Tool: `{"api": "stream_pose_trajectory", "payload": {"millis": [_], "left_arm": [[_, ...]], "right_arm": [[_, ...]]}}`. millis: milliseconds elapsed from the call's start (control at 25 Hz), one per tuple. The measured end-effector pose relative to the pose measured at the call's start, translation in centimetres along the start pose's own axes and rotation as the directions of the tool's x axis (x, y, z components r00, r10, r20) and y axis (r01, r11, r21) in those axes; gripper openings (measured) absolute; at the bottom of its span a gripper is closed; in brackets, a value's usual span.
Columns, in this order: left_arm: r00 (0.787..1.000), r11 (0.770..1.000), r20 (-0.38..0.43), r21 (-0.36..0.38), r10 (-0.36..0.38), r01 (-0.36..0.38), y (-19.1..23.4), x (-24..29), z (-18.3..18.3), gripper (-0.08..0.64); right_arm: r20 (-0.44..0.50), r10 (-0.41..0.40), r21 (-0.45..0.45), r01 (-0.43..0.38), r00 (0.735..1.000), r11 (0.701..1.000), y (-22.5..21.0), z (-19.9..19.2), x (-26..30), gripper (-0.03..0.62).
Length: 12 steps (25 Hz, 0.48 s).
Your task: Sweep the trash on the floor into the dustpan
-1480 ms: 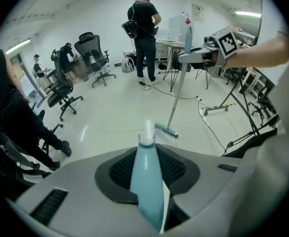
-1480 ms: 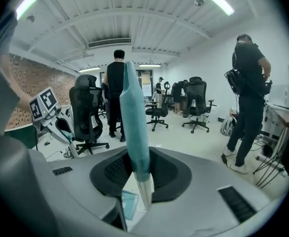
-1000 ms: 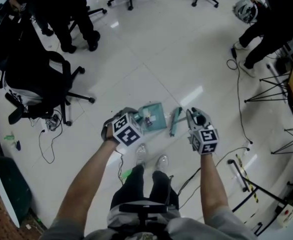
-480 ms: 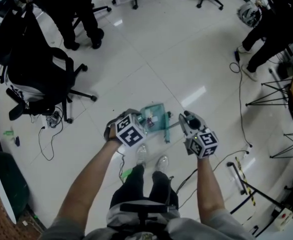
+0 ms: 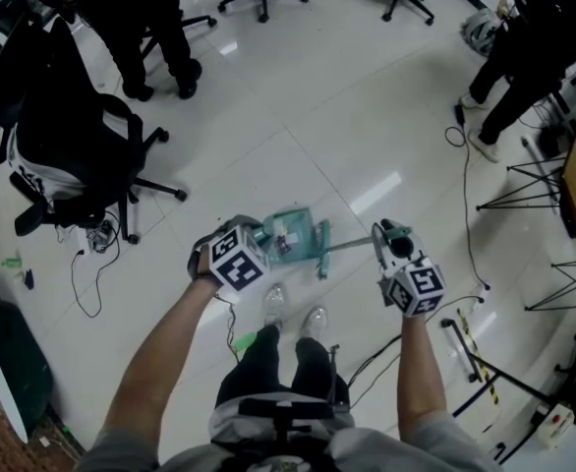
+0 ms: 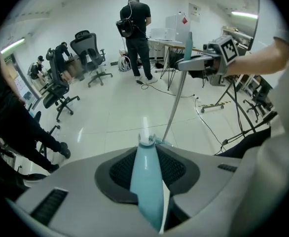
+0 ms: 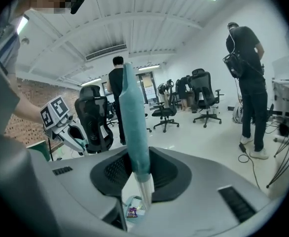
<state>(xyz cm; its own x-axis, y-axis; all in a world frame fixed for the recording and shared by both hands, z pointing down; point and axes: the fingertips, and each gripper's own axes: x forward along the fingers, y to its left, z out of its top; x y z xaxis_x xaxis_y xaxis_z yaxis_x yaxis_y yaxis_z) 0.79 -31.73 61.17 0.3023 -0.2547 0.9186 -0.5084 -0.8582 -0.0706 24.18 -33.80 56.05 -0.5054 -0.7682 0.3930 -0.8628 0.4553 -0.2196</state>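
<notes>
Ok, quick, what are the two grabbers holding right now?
Left gripper: shut on the dustpan.
Right gripper: shut on the broom, jaws just closed tighter.

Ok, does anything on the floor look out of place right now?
Yes. A small green scrap lies on the tiles by the person's shoes, outside the dustpan; another green bit sits far left, near the office chair.

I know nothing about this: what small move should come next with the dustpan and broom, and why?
Probably raise the dustpan gently, mouth tipped up. The trash already lies inside it, the left gripper is clamped on its handle, and the right gripper, its jaws just closed tighter on the broom, holds the brush head beside the pan.
</notes>
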Motion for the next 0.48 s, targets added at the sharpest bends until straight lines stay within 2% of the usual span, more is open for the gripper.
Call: {"api": "stream_pose_trajectory", "payload": {"millis": [200, 360, 480], "left_arm": [[1.000, 1.000, -0.018, -0.015, 0.004, -0.004, 0.2, -0.5, -1.1, 0.107], [1.000, 1.000, -0.029, -0.021, -0.006, 0.005, 0.1, 0.7, -1.6, 0.107], [1.000, 0.999, -0.016, -0.036, -0.002, 0.002, 0.0, 1.6, -1.4, 0.107]], "right_arm": [[0.016, -0.052, -0.036, 0.053, 0.998, 0.998, -2.4, 0.6, -1.3, 0.086], [-0.021, -0.105, -0.047, 0.103, 0.994, 0.994, -3.2, -0.5, -0.2, 0.086], [-0.056, -0.085, -0.045, 0.083, 0.995, 0.996, -2.7, -2.0, 1.1, 0.087]]}}
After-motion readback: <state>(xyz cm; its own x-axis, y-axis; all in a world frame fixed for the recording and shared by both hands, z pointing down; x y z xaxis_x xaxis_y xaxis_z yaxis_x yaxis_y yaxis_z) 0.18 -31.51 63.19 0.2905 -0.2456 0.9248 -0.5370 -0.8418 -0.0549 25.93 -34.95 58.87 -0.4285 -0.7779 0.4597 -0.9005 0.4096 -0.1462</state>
